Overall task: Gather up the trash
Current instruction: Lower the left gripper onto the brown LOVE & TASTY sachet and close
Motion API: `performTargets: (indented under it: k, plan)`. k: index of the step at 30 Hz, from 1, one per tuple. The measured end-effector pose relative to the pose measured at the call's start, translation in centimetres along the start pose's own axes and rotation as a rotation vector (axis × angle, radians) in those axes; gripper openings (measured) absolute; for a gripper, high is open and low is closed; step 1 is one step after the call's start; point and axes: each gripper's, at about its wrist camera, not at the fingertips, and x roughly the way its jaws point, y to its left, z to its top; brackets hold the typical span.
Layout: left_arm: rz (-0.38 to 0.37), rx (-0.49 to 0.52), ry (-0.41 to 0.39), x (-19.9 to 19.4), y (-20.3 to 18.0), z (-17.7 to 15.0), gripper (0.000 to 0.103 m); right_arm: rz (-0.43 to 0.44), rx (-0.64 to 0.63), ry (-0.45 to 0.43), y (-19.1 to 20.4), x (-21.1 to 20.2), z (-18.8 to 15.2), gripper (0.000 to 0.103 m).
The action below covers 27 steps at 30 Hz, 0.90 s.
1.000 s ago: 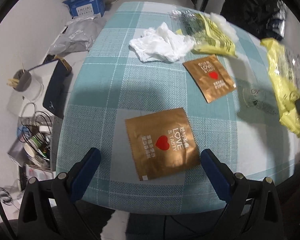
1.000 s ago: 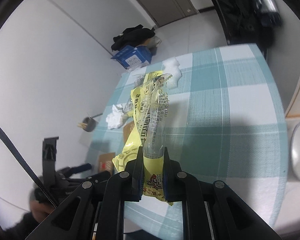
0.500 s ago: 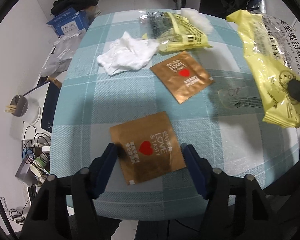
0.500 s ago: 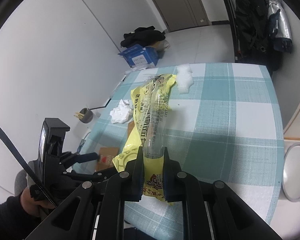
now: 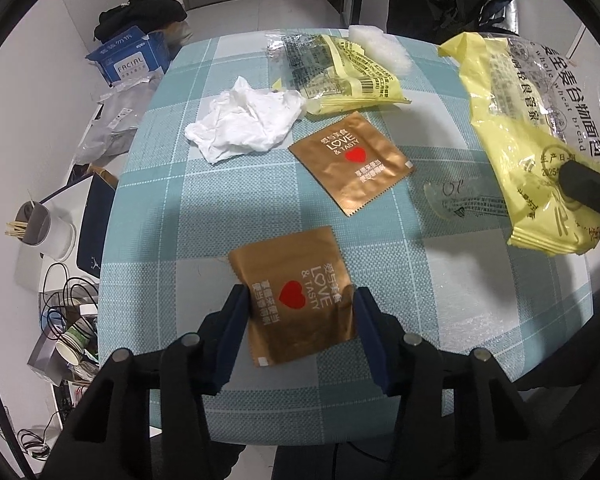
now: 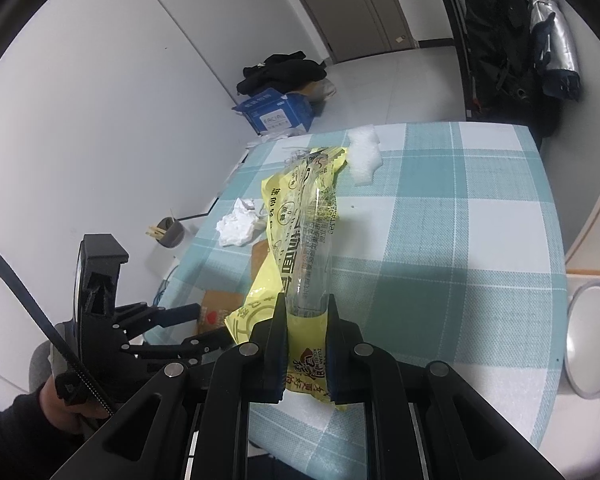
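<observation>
A brown "LOVE & TASTY" wrapper lies at the near edge of the checked table. My left gripper is open, its blue fingers touching the wrapper's two sides, which buckle up a little. A second brown wrapper, a crumpled white tissue, a yellow bread bag and a clear wrapper lie further back. My right gripper is shut on another yellow bread bag and holds it above the table; this bag shows at the right of the left wrist view.
A white foam piece lies at the table's far edge. On the floor left of the table are a blue tissue box, a grey bag, a cup of sticks and cables. A round grey lid sits off the table's right.
My left gripper has moved forward onto the near brown wrapper and its jaws have narrowed from wide apart to touching its sides. The right gripper keeps holding its yellow bag and has risen a little.
</observation>
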Motion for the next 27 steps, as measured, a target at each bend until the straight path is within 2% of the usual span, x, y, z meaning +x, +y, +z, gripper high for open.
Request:
performTargets:
  k: [2, 3, 4, 5, 13, 18, 19, 20, 21, 22, 23, 24, 27]
  plan:
    - [0.001, -0.001, -0.005, -0.1, 0.0, 0.0, 0.044, 0.0, -0.001, 0.0, 0.0, 0.0, 0.0, 0.014]
    - [0.01, -0.004, -0.013, -0.2, 0.1, 0.0, 0.022, 0.0, 0.0, 0.001, 0.0, 0.0, 0.0, 0.014]
    - [0.001, -0.005, -0.014, -0.3, 0.2, 0.0, 0.008, -0.001, 0.0, 0.001, 0.0, -0.1, 0.0, 0.014]
    - [-0.009, -0.008, -0.017, -0.5, 0.2, 0.1, 0.004, -0.001, 0.0, 0.001, 0.0, -0.1, -0.1, 0.014]
    - [-0.015, 0.027, -0.029, -0.6, -0.8, -0.2, 0.002, 0.0, 0.003, -0.004, 0.0, -0.3, -0.1, 0.014]
    - [-0.087, -0.053, -0.062, -1.6, 0.4, 0.2, 0.003, 0.001, 0.009, -0.006, -0.1, -0.4, -0.2, 0.014]
    - [-0.088, -0.072, -0.054, -1.7, 0.6, 0.4, 0.004, 0.0, 0.012, -0.008, -0.1, -0.5, -0.1, 0.014]
    - [-0.083, -0.085, -0.047, -1.6, 0.7, 0.5, 0.01, 0.0, 0.014, -0.01, -0.2, -0.6, -0.1, 0.014]
    - [-0.079, -0.098, -0.039, -1.5, 0.9, 0.5, 0.026, 0.003, 0.02, -0.013, -0.3, -0.7, 0.0, 0.015]
    - [-0.072, -0.105, -0.032, -1.4, 0.9, 0.4, 0.038, 0.006, 0.025, -0.015, -0.3, -0.8, 0.0, 0.015]
    - [-0.068, -0.112, -0.028, -1.2, 1.0, 0.2, 0.063, 0.006, 0.03, -0.017, -0.4, -0.8, 0.0, 0.015]
    - [-0.07, -0.122, -0.027, -1.0, 1.0, 0.1, 0.076, 0.008, 0.032, -0.018, -0.5, -0.9, 0.0, 0.015]
    - [-0.052, -0.103, 0.003, -0.2, 0.4, 0.1, 0.077, 0.014, 0.039, -0.019, -0.5, -1.0, 0.0, 0.015]
